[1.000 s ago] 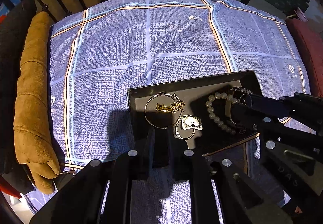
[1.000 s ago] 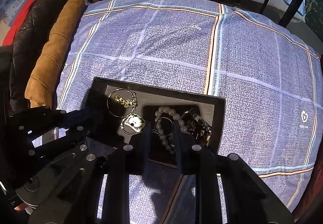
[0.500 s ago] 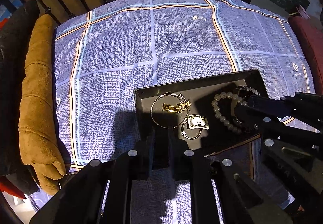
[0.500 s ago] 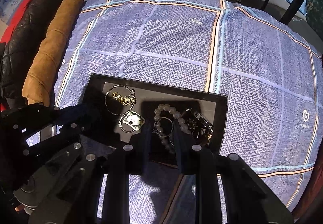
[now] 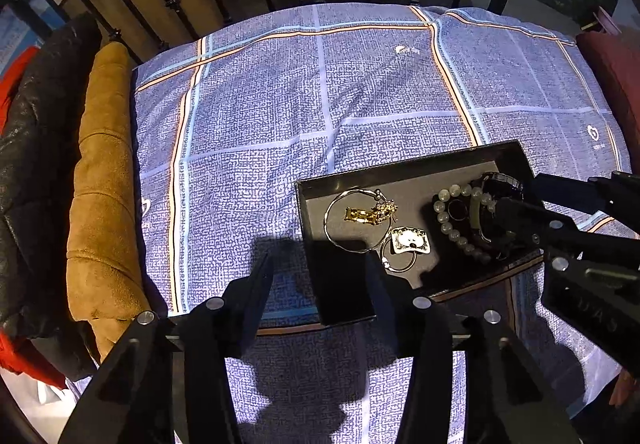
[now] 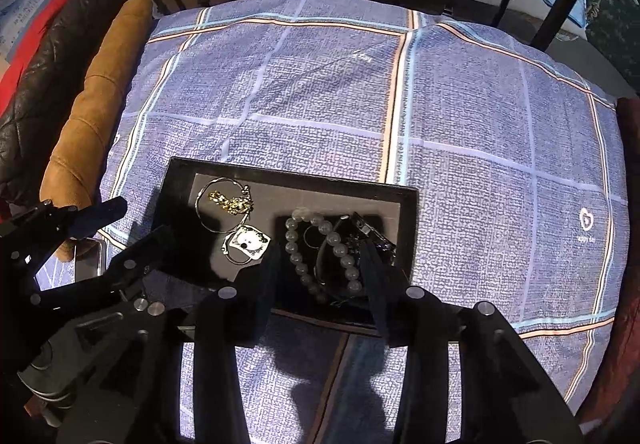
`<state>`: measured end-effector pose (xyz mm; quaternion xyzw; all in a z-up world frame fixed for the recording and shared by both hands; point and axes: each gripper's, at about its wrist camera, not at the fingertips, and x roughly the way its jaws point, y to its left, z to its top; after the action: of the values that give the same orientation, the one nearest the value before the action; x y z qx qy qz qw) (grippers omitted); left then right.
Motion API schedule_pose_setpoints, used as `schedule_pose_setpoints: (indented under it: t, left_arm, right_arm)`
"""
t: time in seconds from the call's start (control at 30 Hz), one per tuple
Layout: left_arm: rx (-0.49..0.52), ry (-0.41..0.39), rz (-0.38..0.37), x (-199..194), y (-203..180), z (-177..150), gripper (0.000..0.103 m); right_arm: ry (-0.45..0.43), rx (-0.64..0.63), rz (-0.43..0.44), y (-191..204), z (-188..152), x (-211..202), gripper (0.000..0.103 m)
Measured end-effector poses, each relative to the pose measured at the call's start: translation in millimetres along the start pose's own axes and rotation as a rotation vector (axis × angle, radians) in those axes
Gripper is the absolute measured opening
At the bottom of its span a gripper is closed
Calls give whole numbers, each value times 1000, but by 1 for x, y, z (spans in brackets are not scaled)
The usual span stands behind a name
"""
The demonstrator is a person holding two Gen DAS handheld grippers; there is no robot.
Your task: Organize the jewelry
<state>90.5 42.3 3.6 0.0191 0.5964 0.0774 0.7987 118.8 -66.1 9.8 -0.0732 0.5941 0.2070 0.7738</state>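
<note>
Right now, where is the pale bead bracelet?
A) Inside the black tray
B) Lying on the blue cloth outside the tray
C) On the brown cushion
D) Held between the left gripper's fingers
A: the pale bead bracelet lies inside the black tray, with no gripper closed on it.

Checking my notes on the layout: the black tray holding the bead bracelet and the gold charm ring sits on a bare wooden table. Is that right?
Not quite. The black tray with the bead bracelet and gold charm ring sits on a blue checked cloth, not bare wood. The right wrist view shows it.
</note>
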Motion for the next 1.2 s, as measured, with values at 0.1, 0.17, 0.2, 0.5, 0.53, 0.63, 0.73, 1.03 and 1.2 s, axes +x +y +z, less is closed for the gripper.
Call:
schedule_pose_setpoints:
  t: [0.1,0.17,0.2,0.5,0.53,0.63,0.73,1.03,1.2]
  left_arm:
    - [9,-19,11,-7,-2,-3,49]
    - [20,-33,19,-11,-5,-4,52]
    - [26,-36,21,-12,-6,-4,55]
    - [-36,-18,-33,-20,2,-10,90]
    - [-40,-11,-52,-22,3,-11,93]
    - [-32,-21,-67,-27,4,-14,94]
    - [-36,-12,-72,-26,1,-12,94]
    - [-24,21,-54,-20,-7,-12,94]
    - [-14,19,-49,-20,-9,-11,94]
  right_arm:
    - [-2,39,-25,-13,-4,-4,42]
    - [1,69,-20,-21,-7,-5,44]
    - [2,79,-23,-24,-9,-6,45]
    - [8,109,-48,-20,-10,-14,75]
    - [13,114,-51,-20,-9,-15,82]
    - [14,134,-49,-19,-8,-17,84]
    - [21,129,-57,-16,-6,-18,84]
    - [16,131,-62,-14,-6,-21,84]
    - [20,135,-61,-17,-8,-21,84]
